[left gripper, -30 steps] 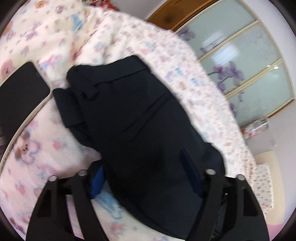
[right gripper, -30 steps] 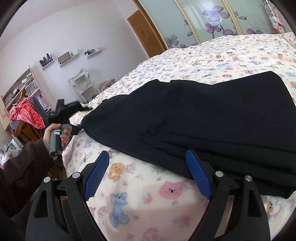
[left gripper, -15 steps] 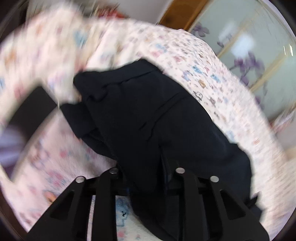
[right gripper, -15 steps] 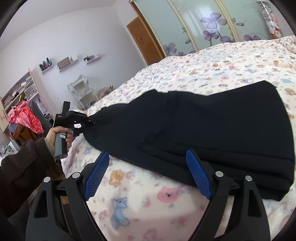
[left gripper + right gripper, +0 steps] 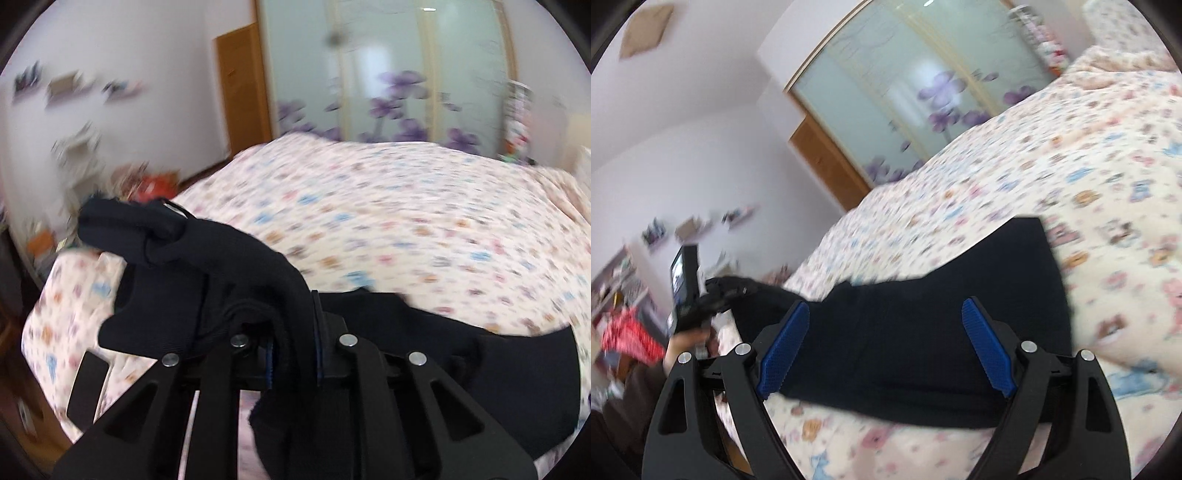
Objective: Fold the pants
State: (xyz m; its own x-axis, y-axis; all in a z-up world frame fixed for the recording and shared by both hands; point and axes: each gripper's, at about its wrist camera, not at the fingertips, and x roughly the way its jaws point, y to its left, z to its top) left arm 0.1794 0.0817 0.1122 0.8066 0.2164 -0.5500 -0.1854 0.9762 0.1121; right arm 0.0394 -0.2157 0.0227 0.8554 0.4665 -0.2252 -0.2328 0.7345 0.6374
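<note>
The black pants (image 5: 923, 332) lie partly folded across the near side of the bed. My left gripper (image 5: 293, 354) is shut on one end of the pants (image 5: 207, 269) and holds it lifted off the bed, the cloth bunched over the jaws. In the right wrist view the left gripper (image 5: 701, 302) shows at far left with that raised end. My right gripper (image 5: 886, 347) is open and empty, its blue pads (image 5: 988, 347) spread over the near edge of the pants.
The bed (image 5: 388, 221) has a cream cover with small animal prints. Sliding glass wardrobe doors with purple flowers (image 5: 399, 81) and a wooden door (image 5: 240, 99) stand behind it. Wall shelves (image 5: 66, 85) and clutter sit at left.
My left gripper closed on the end of the pants and lifted it up off the bed. My right gripper stayed open and moved in over the pants' near edge.
</note>
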